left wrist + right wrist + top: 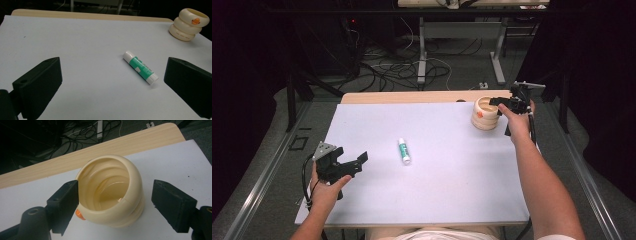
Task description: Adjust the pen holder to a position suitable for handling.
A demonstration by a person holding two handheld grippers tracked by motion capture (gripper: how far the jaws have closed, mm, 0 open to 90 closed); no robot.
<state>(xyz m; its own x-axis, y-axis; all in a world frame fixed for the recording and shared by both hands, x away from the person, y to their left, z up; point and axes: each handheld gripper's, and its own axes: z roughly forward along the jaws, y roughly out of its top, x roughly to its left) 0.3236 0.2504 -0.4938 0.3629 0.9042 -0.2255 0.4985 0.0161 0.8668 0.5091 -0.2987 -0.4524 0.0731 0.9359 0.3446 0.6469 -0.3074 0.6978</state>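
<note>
The cream cup (112,195) is a squat holder of pale glossy plastic, built like stacked rounded rings, with a small orange duck-bill mark on its side. In the right gripper view it stands upright between the right tongs (115,205), whose two black jaws flank it: the left jaw lies against or just beside its rim near the orange mark, while the right jaw stands clear of its wall with a gap. The right tongs are therefore released, not pressing the cup. In the high view the right tongs (501,103) hang over the cup (484,117) near the far right corner of the surface (437,190).

The cup's inside is bare; its smooth floor catches the light and nothing lies in it.

A glue stick (140,67), white with a green label, lies flat on the surface ahead of the left tongs (112,82), nearer their right jaw but touching neither. In the high view it lies (404,150) to the right of the left tongs (354,162) and well apart from the right tongs and the cup. The left tongs are released, jaws wide with only bare surface between them, held low near the surface's near left corner.

Nothing stands between either pair of tongs and the cup or the stick. Beyond the right tongs runs the wooden edge of the surface, then cables (392,70) on the floor.
</note>
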